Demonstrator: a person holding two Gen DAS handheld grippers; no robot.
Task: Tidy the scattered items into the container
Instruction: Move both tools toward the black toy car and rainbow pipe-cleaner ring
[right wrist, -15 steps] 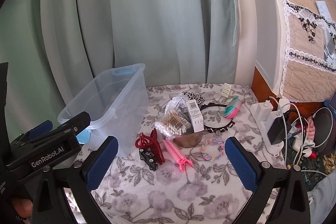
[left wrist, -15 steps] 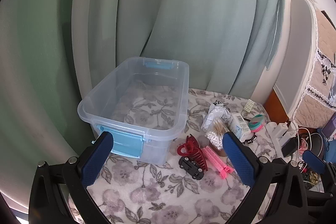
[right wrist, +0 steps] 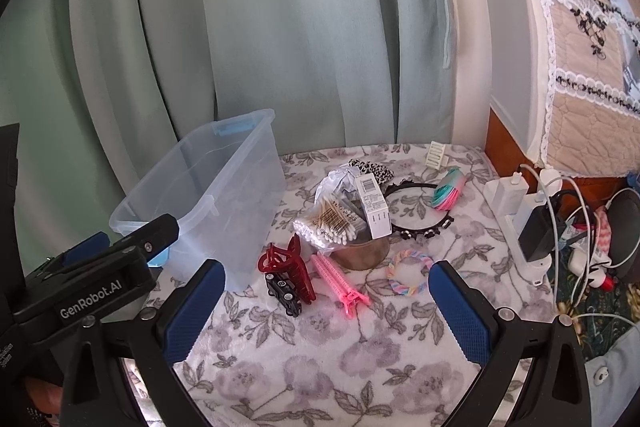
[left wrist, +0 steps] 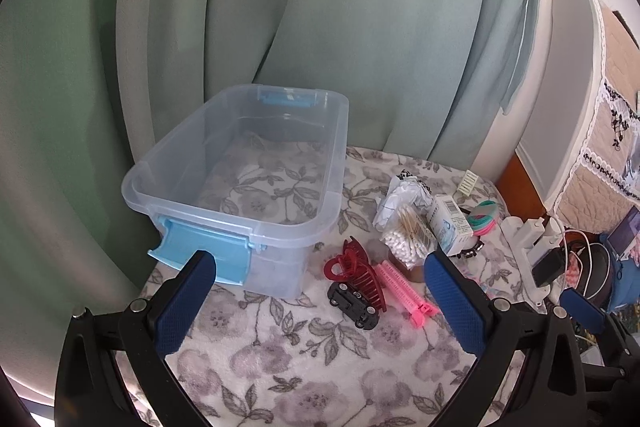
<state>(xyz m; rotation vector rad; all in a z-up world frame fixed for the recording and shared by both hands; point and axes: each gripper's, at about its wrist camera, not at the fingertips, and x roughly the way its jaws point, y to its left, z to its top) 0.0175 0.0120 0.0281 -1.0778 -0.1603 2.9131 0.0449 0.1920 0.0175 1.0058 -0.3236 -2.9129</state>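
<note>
Both hand-held grippers — left gripper [left wrist: 320, 301] and right gripper [right wrist: 326, 307] — hover spread wide, grasping nothing. Clear plastic container with blue latches [left wrist: 240, 163] sits at the floral tabletop's [left wrist: 300, 367] left edge — dark red claw clip [left wrist: 358, 273], pink clip [left wrist: 404, 287] and cotton swabs [left wrist: 406, 241] lie just right.

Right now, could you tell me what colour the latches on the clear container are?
Light blue latches, clearest in the left wrist view.

Green curtain [left wrist: 320, 27] behind; floral cloth [right wrist: 320, 367]; chargers and cables [right wrist: 536, 227] at right.
</note>
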